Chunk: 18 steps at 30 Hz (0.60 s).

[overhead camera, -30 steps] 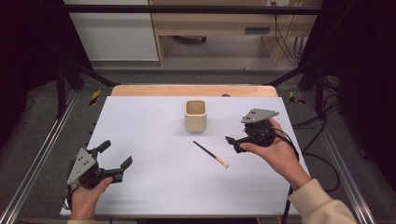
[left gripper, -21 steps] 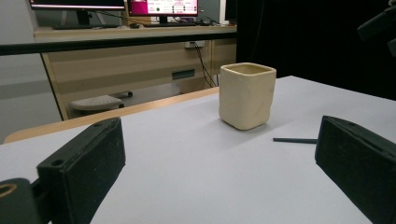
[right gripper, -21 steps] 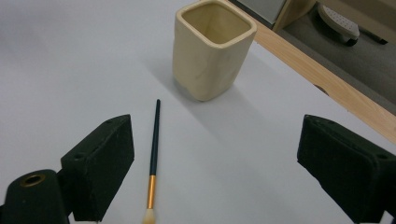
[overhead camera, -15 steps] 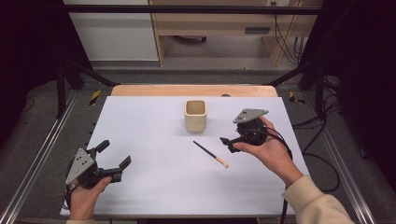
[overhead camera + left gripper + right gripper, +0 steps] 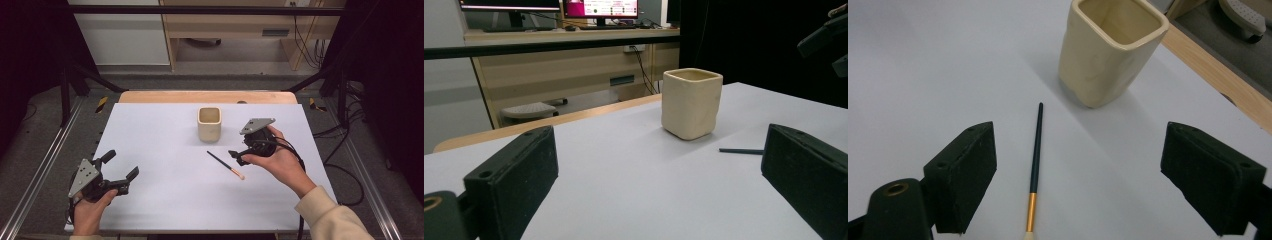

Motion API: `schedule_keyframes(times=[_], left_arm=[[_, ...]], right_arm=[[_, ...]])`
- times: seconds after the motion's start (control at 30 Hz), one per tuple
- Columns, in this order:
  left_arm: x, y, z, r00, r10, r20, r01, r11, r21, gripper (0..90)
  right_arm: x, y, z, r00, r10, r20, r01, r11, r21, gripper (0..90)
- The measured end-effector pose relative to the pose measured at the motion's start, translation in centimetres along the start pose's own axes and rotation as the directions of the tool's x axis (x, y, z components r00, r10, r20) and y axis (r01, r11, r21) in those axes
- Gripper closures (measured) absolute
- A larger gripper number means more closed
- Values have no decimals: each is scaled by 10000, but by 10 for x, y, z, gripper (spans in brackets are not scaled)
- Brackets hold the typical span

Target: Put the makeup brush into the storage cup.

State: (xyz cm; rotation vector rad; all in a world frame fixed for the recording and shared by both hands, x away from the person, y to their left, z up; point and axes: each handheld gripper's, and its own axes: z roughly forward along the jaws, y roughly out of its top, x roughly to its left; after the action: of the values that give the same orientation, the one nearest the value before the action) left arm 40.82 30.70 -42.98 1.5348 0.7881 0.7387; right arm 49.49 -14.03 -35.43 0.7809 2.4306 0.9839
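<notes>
A thin dark brush (image 5: 225, 165) with a gold ferrule and pale tip lies on the white tabletop (image 5: 165, 200). A cream square cup (image 5: 209, 124) stands upright behind it. My right gripper (image 5: 237, 156) hovers just right of the brush, its jaws wide apart and open after closing slightly. In the right gripper view the brush (image 5: 1036, 150) lies on the table between the jaws, nearer the left one, untouched, with the cup (image 5: 1110, 50) beyond. My left gripper (image 5: 121, 164) rests open at the front left. It looks toward the cup (image 5: 690, 102) and the brush handle's end (image 5: 740, 150).
A wooden strip (image 5: 150, 96) borders the table's far edge. Metal frame rails (image 5: 40, 170) run along both sides. A desk with screens (image 5: 549, 30) stands beyond the table. The right gripper (image 5: 829, 42) shows at the left gripper view's top right.
The right hand has carried its gripper leftward and a little lower, closer to the brush. The left gripper has stayed put.
</notes>
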Motion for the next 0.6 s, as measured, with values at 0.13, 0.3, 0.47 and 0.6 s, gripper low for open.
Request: schedule_keyframes(times=[0.13,0.3,0.47,0.6], left_arm=[[1,0,0,10000,5,-15,-5,10000,8,11],[1,0,-1,10000,9,-21,-9,10000,8,11],[1,0,-1,10000,27,-7,-27,10000,22,12],[1,0,-1,10000,42,-4,-42,10000,22,12]], right_arm=[[5,-1,8,9999,-59,-156,62,9999,141,157],[7,-3,14,9998,-104,-174,110,9993,352,190],[9,-6,22,9997,-89,-247,107,9972,734,270],[11,-9,30,9998,-16,-209,41,9926,1215,354]])
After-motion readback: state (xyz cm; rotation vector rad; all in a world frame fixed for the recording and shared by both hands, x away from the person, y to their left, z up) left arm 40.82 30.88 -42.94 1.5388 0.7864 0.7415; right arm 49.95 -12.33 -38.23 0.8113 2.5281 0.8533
